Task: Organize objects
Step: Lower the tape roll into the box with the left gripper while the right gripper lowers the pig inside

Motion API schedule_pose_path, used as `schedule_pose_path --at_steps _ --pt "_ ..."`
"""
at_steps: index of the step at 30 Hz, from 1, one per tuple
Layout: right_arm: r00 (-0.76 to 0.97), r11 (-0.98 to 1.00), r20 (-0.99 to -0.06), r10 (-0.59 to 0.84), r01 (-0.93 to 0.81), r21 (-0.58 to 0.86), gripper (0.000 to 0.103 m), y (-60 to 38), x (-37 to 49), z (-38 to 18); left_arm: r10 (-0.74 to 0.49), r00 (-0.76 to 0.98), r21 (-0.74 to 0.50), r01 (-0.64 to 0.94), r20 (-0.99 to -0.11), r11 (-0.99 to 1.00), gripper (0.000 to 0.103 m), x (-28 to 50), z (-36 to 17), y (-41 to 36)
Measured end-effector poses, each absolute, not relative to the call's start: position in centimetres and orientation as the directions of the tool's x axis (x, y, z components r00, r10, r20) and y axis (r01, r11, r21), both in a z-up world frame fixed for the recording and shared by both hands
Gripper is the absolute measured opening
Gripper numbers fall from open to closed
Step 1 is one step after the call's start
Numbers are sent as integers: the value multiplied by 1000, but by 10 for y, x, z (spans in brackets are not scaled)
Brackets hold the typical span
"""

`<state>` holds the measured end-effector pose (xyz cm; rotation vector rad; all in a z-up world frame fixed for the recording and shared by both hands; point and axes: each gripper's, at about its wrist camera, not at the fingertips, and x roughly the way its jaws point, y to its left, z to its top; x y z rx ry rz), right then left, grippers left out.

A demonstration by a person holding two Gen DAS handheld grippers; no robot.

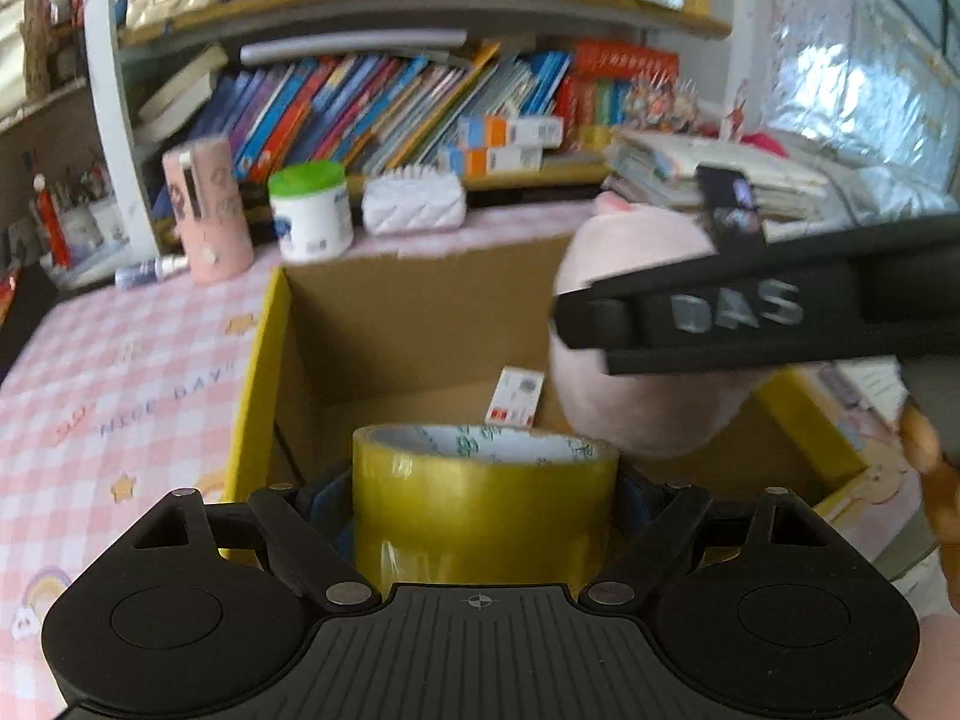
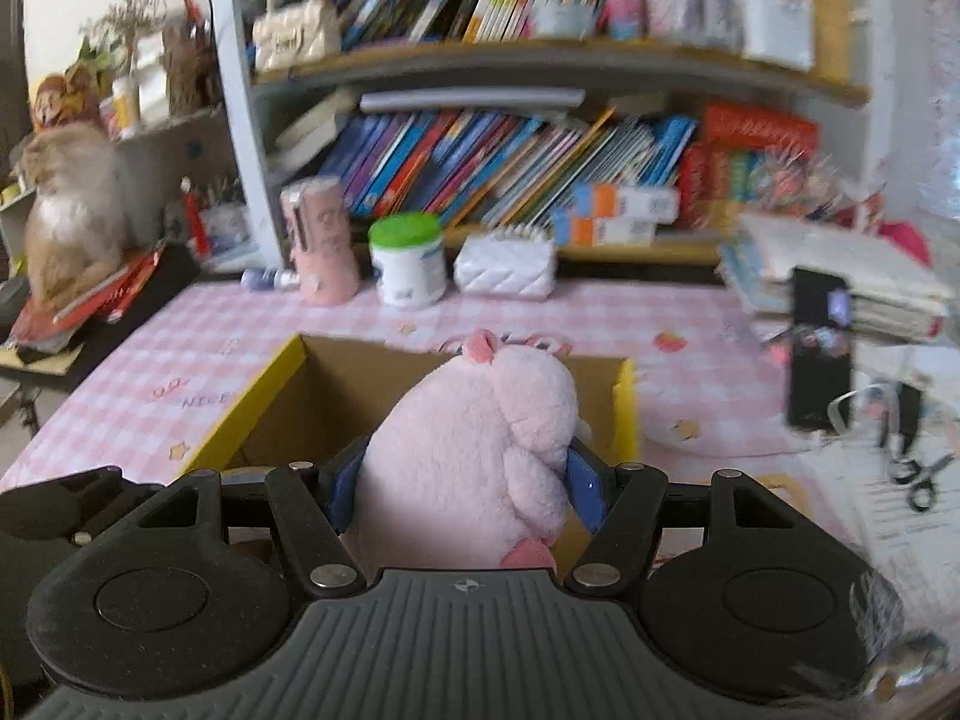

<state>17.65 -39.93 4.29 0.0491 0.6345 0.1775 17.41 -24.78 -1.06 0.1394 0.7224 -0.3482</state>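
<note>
Hovering over the yellow-edged cardboard box [image 1: 384, 324] — left gripper [image 1: 483, 498] pinches a yellowish tape roll [image 1: 483, 492], right gripper [image 2: 465, 480] squeezes a fluffy pink plush toy [image 2: 474, 450]. Lower both inside before letting go — don't clip the walls.

Both wrist views over box [image 1: 420, 312], bookshelf-facing.

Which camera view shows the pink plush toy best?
The right wrist view: the pink plush toy sits whole and centred between the right gripper fingers, above the cardboard box. The left wrist view shows only part of it, blurred and crossed by the black right gripper.
</note>
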Motion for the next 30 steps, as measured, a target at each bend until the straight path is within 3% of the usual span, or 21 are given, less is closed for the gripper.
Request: schedule_pose_path --at_steps 7,21,22,23,25,30 --pt "667 972 -712 222 -208 108 64 -393 233 12 -217 695 24 320 -686 947 85 178 -18 -252" --pt "546 949 -792 274 -285 132 65 -377 280 -17 -185 691 50 306 -699 951 86 181 -20 -262" --pt "546 950 -792 272 -283 132 67 -377 280 -17 -188 697 44 301 -692 953 86 180 -19 -261" --pt "548 951 -792 269 -279 130 78 -377 280 -16 -192 704 38 296 -684 954 86 178 -17 -260" --pt "557 958 -791 253 -261 122 87 -378 278 -12 -189 720 37 286 -668 958 89 176 -13 -258" --pt "616 965 -750 242 -237 117 89 -383 259 10 -190 760 7 248 -622 969 90 165 1 -247"
